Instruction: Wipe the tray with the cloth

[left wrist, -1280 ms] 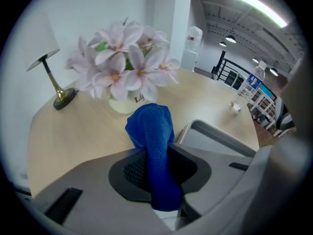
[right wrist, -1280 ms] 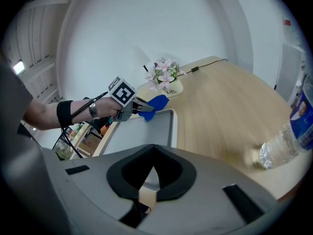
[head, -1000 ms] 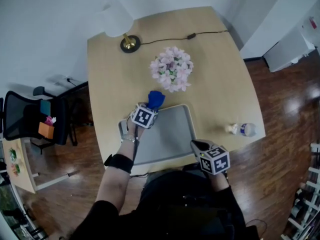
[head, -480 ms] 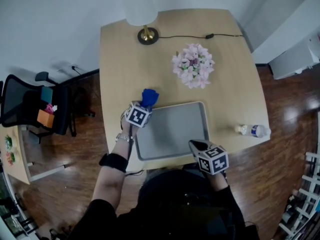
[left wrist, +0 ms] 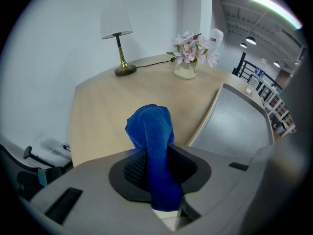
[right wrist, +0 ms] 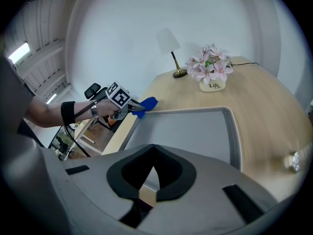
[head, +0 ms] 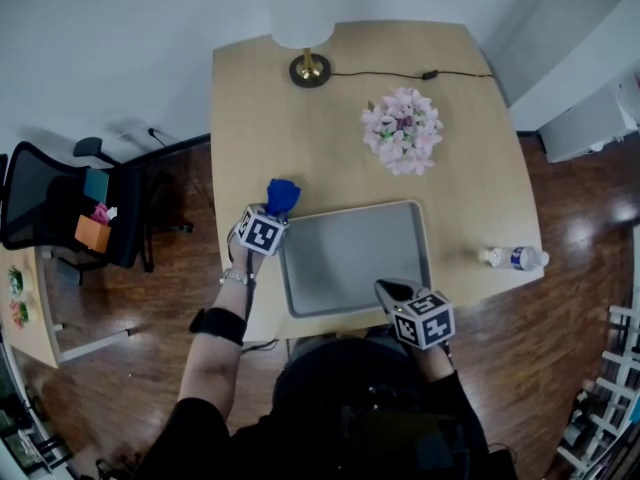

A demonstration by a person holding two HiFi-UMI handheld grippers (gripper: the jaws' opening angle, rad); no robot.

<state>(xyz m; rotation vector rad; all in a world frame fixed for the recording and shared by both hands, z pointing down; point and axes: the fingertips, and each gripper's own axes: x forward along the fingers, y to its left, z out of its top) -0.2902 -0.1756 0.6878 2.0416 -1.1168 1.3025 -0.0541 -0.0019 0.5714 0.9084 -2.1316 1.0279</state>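
Left gripper [head: 274, 211] pinches the blue cloth [head: 283, 195] over the table [head: 300, 138], just beside the tray [head: 352, 258]'s far-left corner (right gripper [head: 388, 290] closed, empty, at its near rim); wiping drag may pull the cloth free.

In the head view, the marker cube [head: 260, 234] hides from us the jaws of the left gripper [head: 273, 212], and the lower end of the cloth [head: 283, 195] is buried there. We find the bottle [right wrist: 299, 161] blurred and cut by the right gripper view's edge; 1 chair [head: 30, 203] is cropped at the head view's left edge.
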